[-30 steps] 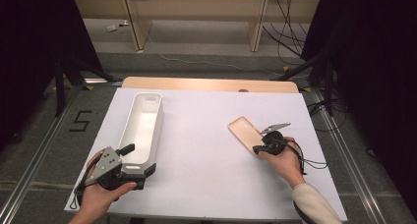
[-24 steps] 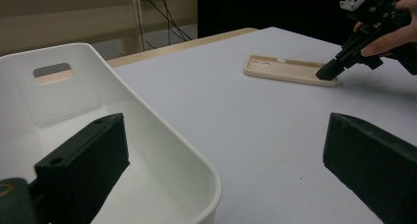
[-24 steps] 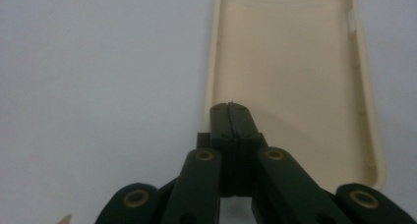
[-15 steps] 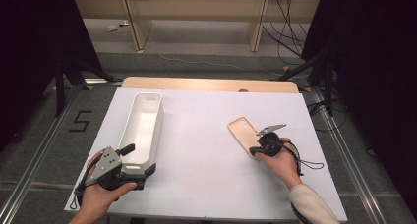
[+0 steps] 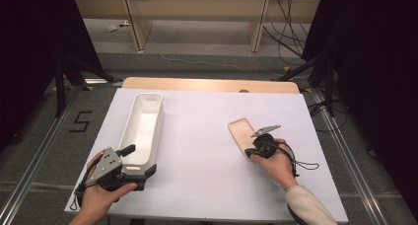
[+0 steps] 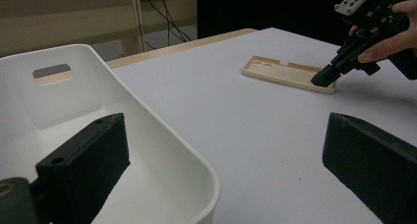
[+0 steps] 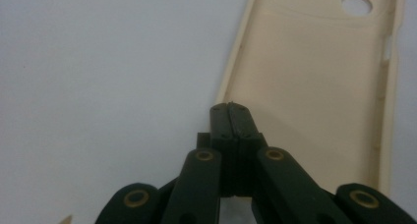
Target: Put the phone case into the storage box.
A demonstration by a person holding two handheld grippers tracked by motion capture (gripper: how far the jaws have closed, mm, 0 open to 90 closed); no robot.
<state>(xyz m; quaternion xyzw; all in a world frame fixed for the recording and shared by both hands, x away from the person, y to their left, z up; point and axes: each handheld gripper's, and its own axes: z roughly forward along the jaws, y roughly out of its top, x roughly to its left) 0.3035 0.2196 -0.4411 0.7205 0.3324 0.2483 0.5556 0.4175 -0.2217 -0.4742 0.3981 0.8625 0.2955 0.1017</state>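
Note:
A beige phone case (image 5: 240,131) lies hollow side up on the white table cover, right of centre. My right gripper (image 5: 252,153) is shut, its tips resting at the case's near rim (image 7: 230,106); I cannot tell whether the rim is pinched. The left gripper view shows that gripper (image 6: 319,80) slanting down onto the end of the case (image 6: 280,69). A long white bin (image 5: 158,126) stands empty on the left. My left gripper (image 5: 140,161) is open and straddles the bin's near end wall (image 6: 162,135), one jaw inside, one outside.
The white cover (image 5: 197,175) spans the table, with a bare wooden strip (image 5: 212,84) along its far edge. Metal rails run along both sides on the floor, and cables (image 5: 305,163) trail from the right gripper.
The right gripper has edged slightly left along the case's near end. The case, the bin and the left gripper have stayed where they were.

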